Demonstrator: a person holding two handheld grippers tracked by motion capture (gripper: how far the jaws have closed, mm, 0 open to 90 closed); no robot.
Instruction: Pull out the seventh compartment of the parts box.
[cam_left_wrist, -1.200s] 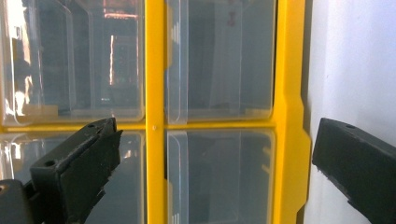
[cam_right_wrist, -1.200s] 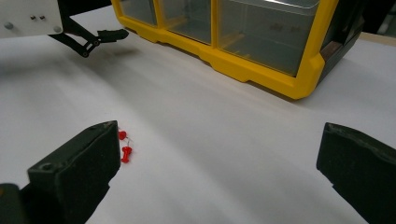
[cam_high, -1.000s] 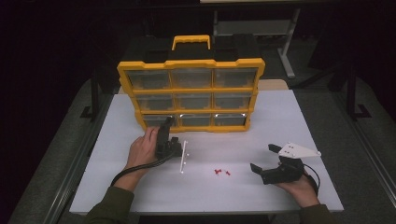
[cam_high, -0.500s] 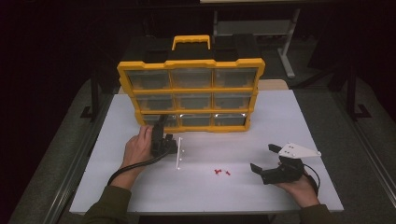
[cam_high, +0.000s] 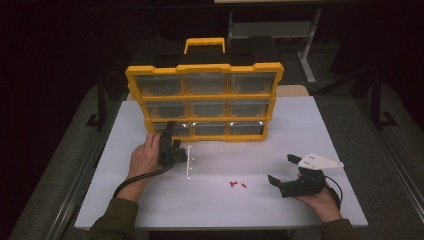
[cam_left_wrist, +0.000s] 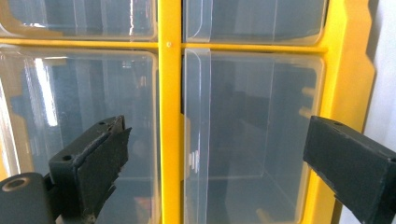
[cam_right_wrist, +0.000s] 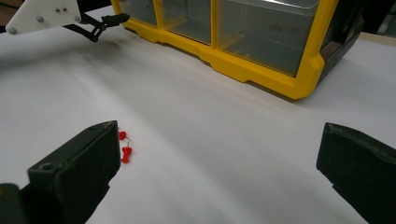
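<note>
Item: yellow organiser case (cam_high: 204, 102), standing upright on the white table (cam_high: 300, 125), handle uppermost, with nine clear-fronted drawers in three rows. It serves as landmark for all entries below.

Left gripper (cam_high: 167, 131): held in the person's left hand (cam_high: 145, 157), directly in front of the case's bottom row, at its left end. In the left gripper view, the jaws stand wide apart, facing clear drawer fronts; a yellow upright bar (cam_left_wrist: 170, 130) of the frame runs between them, and a clear drawer (cam_left_wrist: 252, 135) fills most of the gap. The jaws have just been closing slightly, yet nothing is pressed between the pads; whether they touch the case cannot be told.

Right gripper (cam_high: 281, 170): held in the person's right hand (cam_high: 320, 200), well in front of the case and toward its right side, resting low over the table. Its jaws are spread wide and grasp nothing; in the right gripper view, bare table lies between them.

Red push pins (cam_high: 237, 184): a small cluster lying loose on the table in front of the case, between the two grippers, nearer the right one. In the right gripper view, they lie just beside one jaw.

White strip (cam_high: 189, 162): lying flat on the table, in front of the case's lower left corner, just beside the left gripper.
</note>
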